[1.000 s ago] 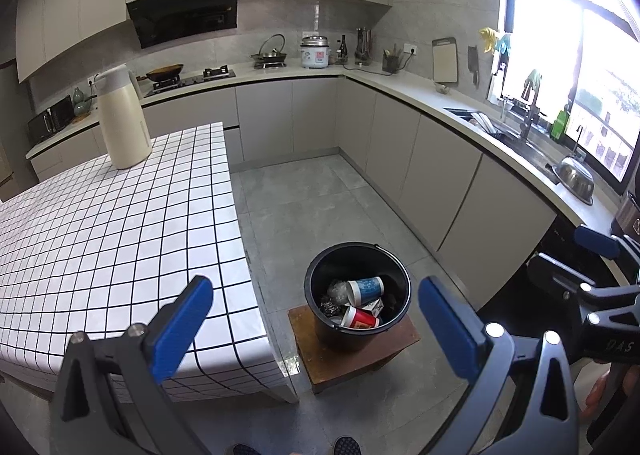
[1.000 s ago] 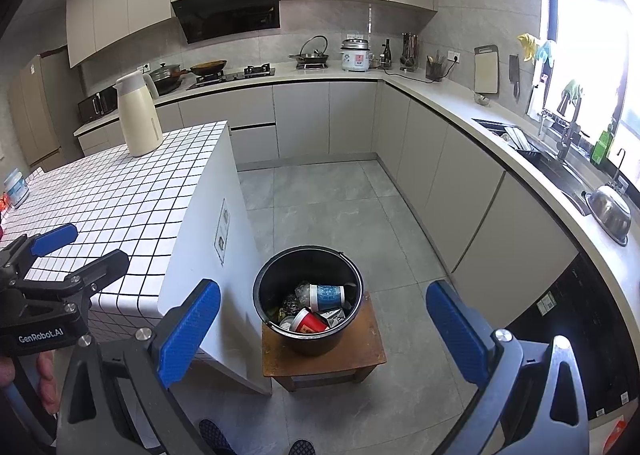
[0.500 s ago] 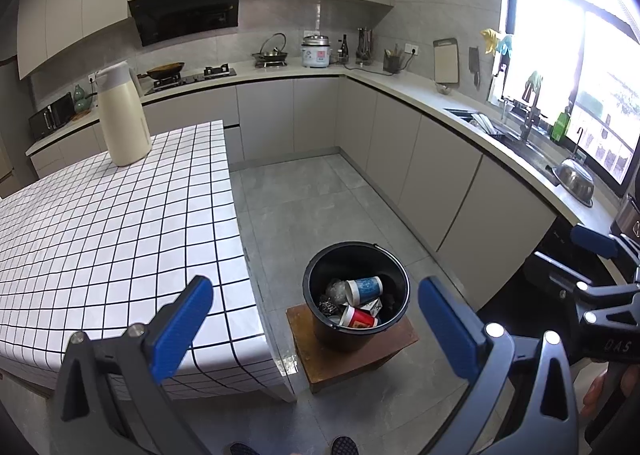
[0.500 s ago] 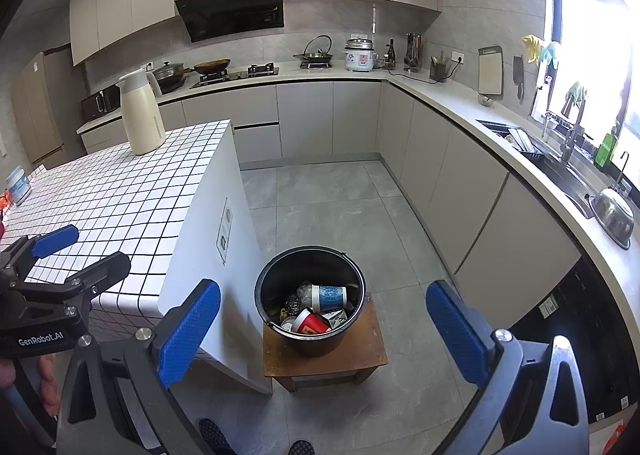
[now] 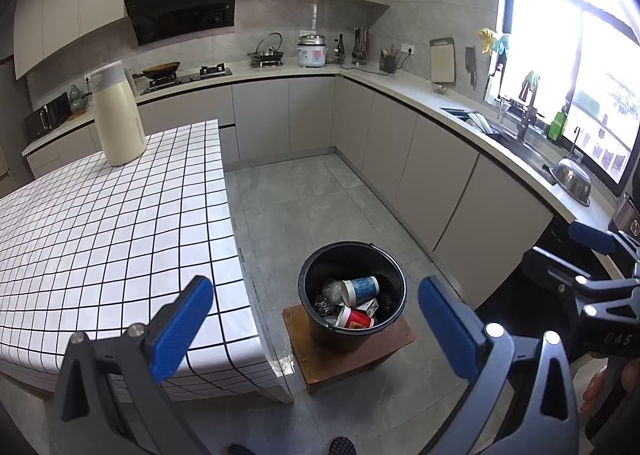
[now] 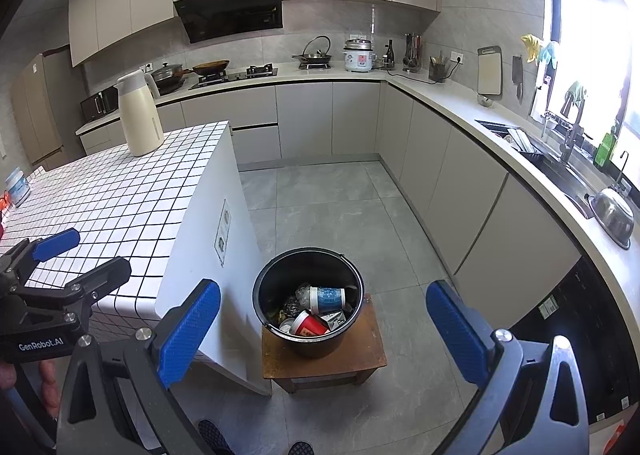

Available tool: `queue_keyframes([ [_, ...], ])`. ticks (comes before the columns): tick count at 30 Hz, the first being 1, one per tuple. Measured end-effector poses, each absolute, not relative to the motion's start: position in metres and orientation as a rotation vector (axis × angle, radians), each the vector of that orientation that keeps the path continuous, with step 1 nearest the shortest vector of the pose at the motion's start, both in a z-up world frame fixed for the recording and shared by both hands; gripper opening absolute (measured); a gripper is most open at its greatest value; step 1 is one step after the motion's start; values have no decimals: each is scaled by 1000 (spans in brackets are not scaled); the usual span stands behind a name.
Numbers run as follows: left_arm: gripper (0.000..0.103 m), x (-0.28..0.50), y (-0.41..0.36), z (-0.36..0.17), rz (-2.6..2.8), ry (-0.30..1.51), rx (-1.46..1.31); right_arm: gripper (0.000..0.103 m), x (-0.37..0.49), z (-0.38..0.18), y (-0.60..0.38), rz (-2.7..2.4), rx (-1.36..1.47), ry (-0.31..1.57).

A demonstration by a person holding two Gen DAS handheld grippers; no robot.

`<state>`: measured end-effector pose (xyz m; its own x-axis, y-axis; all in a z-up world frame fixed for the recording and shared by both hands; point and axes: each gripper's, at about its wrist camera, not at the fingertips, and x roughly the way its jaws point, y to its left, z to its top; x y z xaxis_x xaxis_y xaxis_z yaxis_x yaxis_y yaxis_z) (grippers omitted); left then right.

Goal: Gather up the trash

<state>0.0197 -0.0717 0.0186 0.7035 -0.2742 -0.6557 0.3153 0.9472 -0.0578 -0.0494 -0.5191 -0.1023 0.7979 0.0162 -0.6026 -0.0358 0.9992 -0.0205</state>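
One black bucket sits on one small wooden stool beside the worktop. Two cups lie inside. The left gripper and right gripper have wide-open, empty jaws.

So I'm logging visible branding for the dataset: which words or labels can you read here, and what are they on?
"GenRobot.AI": on the left tongs body, right wrist view.
"DAS": on the right tongs body, left wrist view; possibly partial.
Print on the blue cup, red cup, rice cooker: too small or blurred.
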Motion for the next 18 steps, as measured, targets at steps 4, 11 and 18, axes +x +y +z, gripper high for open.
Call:
queue_keyframes([
  [4, 103, 23, -70, 17, -328, 720, 55, 103, -48, -102, -520, 25, -33, 645],
  [11, 103, 27, -70, 12, -362, 739, 42, 103, -46, -102, -520, 25, -34, 645],
  [18, 103, 29, -73, 9, -376, 758, 35, 103, -40, -102, -523, 21, -31, 645],
])
